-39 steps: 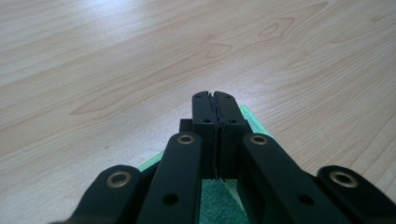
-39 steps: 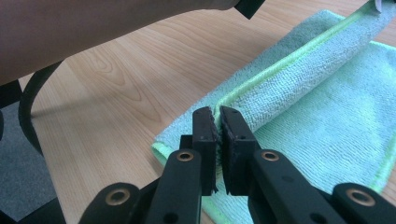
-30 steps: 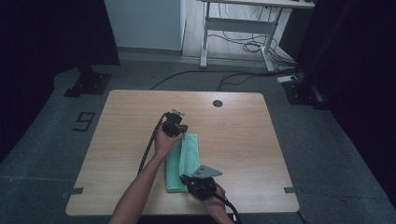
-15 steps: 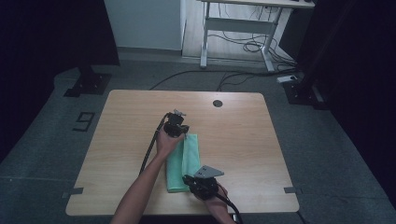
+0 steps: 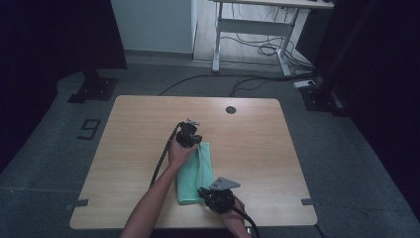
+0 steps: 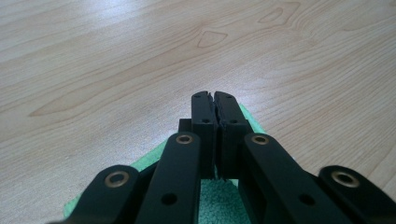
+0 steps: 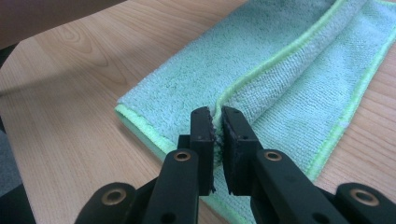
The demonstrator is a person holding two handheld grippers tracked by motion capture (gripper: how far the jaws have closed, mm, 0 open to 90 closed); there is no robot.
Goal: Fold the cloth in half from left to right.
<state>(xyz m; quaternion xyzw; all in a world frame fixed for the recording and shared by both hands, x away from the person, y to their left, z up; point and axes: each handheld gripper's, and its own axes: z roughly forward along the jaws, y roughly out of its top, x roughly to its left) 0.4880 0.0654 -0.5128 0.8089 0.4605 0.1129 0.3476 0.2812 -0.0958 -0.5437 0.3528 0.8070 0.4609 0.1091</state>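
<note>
Lengthwise on the near half of the wooden table (image 5: 133, 129) lies a green cloth (image 5: 194, 173), folded into a long narrow strip that runs from the person's edge toward the middle. The left tongs (image 5: 194, 142) sit at the far end of the cloth; in the left gripper view their jaws are pressed together over that end, with green fabric showing beneath and beside them, though whether fabric is caught between them is hard to tell. The right tongs (image 7: 217, 122) are at the near end, and their jaws pinch a raised fold of the cloth's edge, with the bright green hem running up between them. A dark round hole (image 5: 230, 109) sits near the table's far edge.
</note>
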